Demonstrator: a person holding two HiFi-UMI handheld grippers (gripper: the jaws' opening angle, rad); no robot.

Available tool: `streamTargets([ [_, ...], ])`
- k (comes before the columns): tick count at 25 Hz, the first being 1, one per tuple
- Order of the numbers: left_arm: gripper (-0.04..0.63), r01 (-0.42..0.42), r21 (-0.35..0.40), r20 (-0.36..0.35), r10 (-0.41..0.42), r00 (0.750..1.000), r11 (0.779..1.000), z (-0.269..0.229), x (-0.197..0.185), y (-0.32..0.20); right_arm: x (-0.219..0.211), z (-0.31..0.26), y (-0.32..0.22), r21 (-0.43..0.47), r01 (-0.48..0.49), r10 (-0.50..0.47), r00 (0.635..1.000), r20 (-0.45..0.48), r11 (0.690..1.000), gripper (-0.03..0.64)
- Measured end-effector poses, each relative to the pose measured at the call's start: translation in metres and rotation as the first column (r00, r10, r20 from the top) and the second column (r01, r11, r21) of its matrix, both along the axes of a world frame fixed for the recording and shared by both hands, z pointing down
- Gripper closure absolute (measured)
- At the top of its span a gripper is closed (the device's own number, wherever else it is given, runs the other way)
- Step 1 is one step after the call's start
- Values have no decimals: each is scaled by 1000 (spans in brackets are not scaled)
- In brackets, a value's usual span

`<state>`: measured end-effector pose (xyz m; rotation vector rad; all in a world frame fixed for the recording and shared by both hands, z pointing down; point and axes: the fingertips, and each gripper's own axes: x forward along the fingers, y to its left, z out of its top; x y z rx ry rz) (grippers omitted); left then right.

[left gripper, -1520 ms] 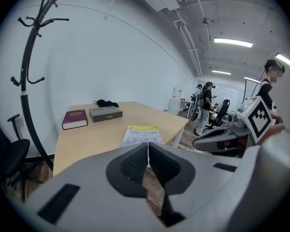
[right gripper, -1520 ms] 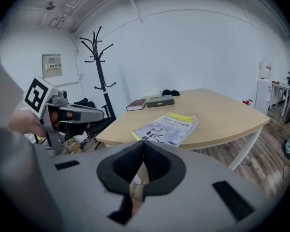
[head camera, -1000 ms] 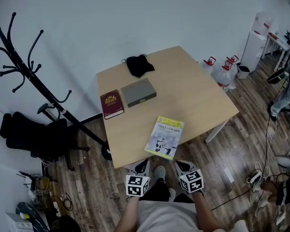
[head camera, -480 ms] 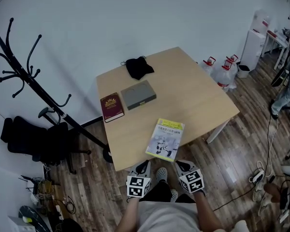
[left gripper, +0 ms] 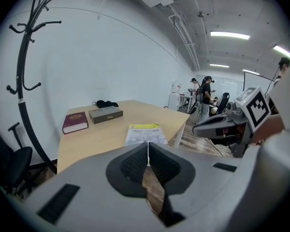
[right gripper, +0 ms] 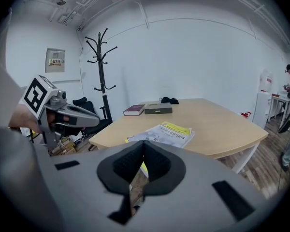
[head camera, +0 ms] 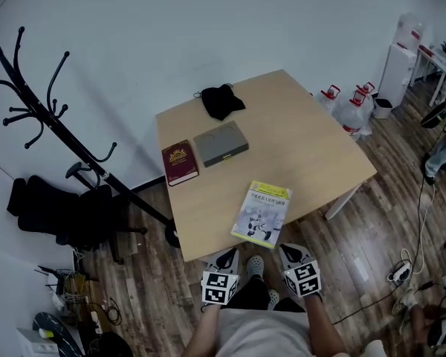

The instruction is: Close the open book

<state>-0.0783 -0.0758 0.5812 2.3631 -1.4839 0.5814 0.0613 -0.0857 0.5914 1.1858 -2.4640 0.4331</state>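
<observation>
The book lay flat at the near edge of the table, cover up and seemingly closed already, while the left gripper and right gripper hung short of it, both clenched on nothing, so little appeared left to do.

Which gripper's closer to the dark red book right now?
Left. In the head view the left gripper hangs off the table's near edge, down-right of the dark red book; the right gripper is further right, beyond the yellow-covered book.
</observation>
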Motion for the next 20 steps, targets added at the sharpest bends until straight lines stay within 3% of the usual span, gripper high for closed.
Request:
streamTargets([
  [10,572,-27,-14,-2,27,1000,1000,4,10,3,8,-3,-3,20,-40,40,999,8,999,609],
  [20,572,7,-6,-15,-7,1000,1000,-1,-5,5,6,-6,-5,45,-83,82,997,8,996,609],
])
